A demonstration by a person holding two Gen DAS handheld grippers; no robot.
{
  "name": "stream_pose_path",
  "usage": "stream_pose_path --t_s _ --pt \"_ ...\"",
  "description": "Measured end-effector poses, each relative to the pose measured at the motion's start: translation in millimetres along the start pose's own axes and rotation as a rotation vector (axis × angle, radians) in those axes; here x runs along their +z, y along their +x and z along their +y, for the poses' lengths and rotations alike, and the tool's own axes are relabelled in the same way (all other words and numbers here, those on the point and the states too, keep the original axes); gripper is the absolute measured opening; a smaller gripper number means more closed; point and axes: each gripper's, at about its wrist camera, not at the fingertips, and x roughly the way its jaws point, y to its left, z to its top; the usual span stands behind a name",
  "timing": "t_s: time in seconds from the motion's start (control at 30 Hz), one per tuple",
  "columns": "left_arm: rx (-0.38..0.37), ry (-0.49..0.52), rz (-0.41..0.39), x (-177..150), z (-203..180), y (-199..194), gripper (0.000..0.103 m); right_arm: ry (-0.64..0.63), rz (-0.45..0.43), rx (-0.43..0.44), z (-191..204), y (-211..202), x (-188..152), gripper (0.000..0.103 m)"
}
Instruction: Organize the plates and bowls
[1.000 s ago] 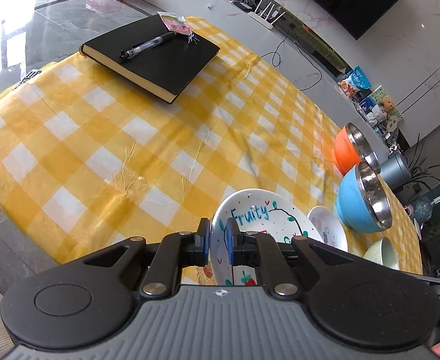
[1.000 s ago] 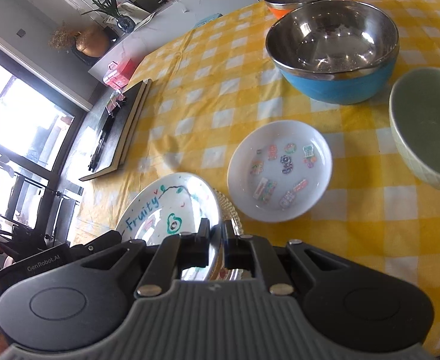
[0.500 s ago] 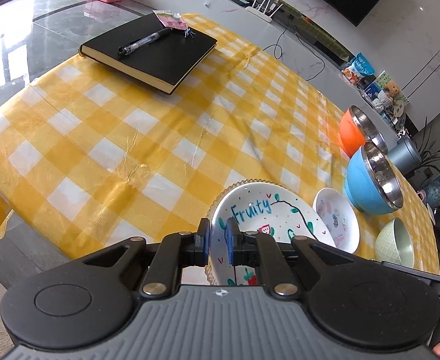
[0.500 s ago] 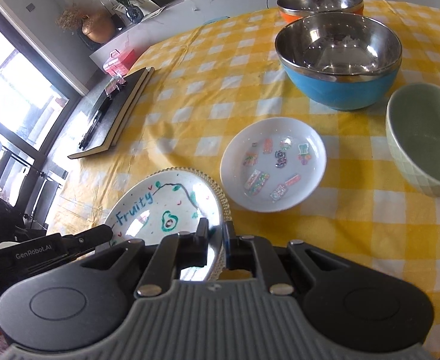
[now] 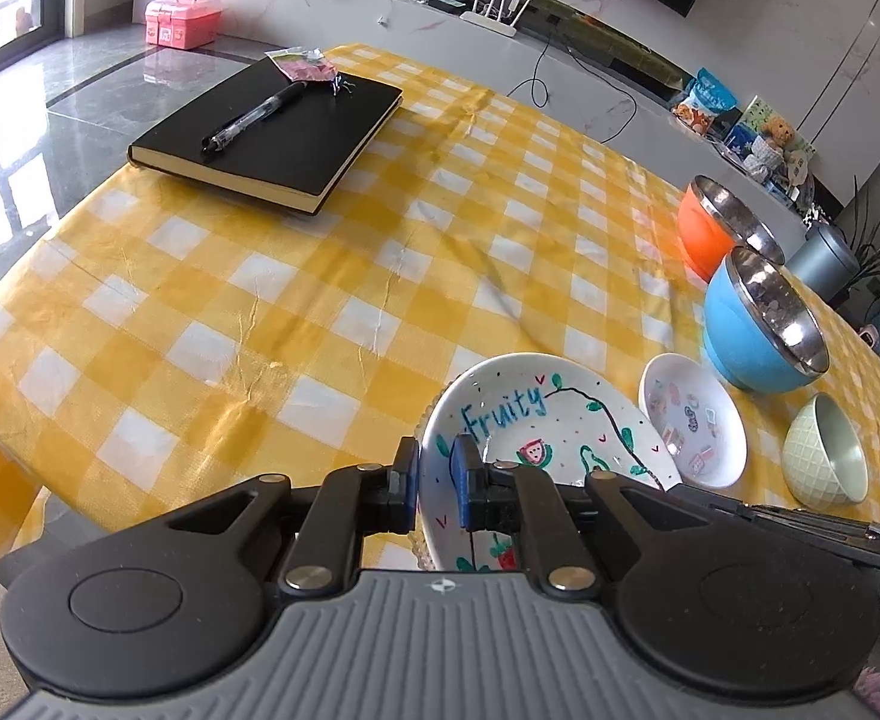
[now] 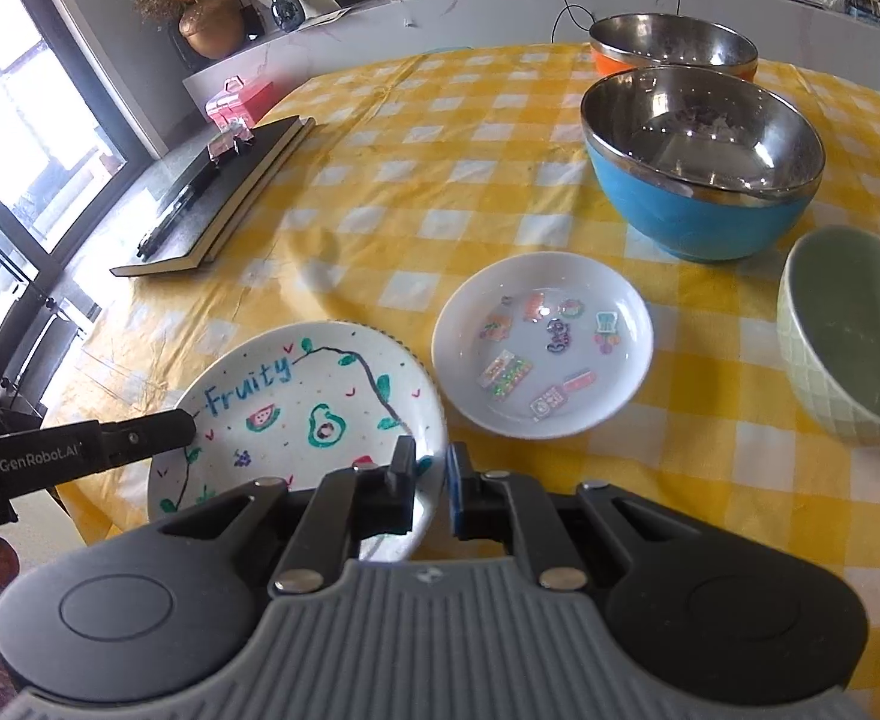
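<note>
A white "Fruity" plate (image 5: 550,420) (image 6: 302,396) is held over the table's near edge, with a beaded rim showing under it. My left gripper (image 5: 435,483) is shut on its left rim. My right gripper (image 6: 431,483) is shut on its right rim. A small white sticker dish (image 6: 541,342) (image 5: 691,420) lies just right of the plate. A pale green bowl (image 6: 853,330) (image 5: 826,450) stands at the right. A blue steel bowl (image 6: 700,162) (image 5: 763,324) and an orange steel bowl (image 6: 670,42) (image 5: 718,228) stand behind.
A black notebook (image 5: 272,132) (image 6: 218,198) with a pen (image 5: 254,117) lies at the far left of the yellow checked tablecloth (image 5: 320,276). The table edge falls away at the left. A white counter (image 5: 499,18) runs behind the table.
Both grippers have lifted and levelled with the Fruity plate held between them; the view now looks flatter across the table. The other dishes have not moved.
</note>
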Motion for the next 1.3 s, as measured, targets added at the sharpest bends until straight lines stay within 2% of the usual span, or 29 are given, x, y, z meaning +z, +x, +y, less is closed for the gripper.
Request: stream_pose_path --t_s 0.27,0.43,0.63,0.8,0.9,1.0,1.07,1.2,1.3 --pt "0.047 0.108 0.004 1 -12 3 0.014 -0.009 -0.011 -0.004 1 -1 -1 0.008" --pt "0.089 0.193 0.027 1 -20 6 0.011 -0.008 -0.014 -0.002 2 -2 -1 0.007" --pt "0.091 0.21 0.037 3 -20 6 0.01 -0.004 -0.014 0.003 1 -1 -1 0.007" --pt "0.068 0.157 0.03 10 -16 -4 0.012 0.015 -0.048 0.033 -2 -13 1 0.011" --pt "0.062 0.157 0.008 17 -19 -14 0.021 0.024 -0.084 0.017 -5 -24 5 0.023" --pt "0.045 0.175 -0.007 27 -27 -24 0.025 0.044 -0.107 -0.009 -11 -33 10 0.03" --pt "0.039 0.201 -0.013 34 -38 -29 0.028 0.058 -0.133 -0.033 -14 -41 14 0.039" --pt "0.028 0.248 -0.011 47 -63 -35 0.037 0.076 -0.174 -0.098 -23 -56 20 0.049" --pt "-0.025 0.252 0.017 53 -83 -38 0.039 0.082 -0.2 -0.154 -29 -66 20 0.053"
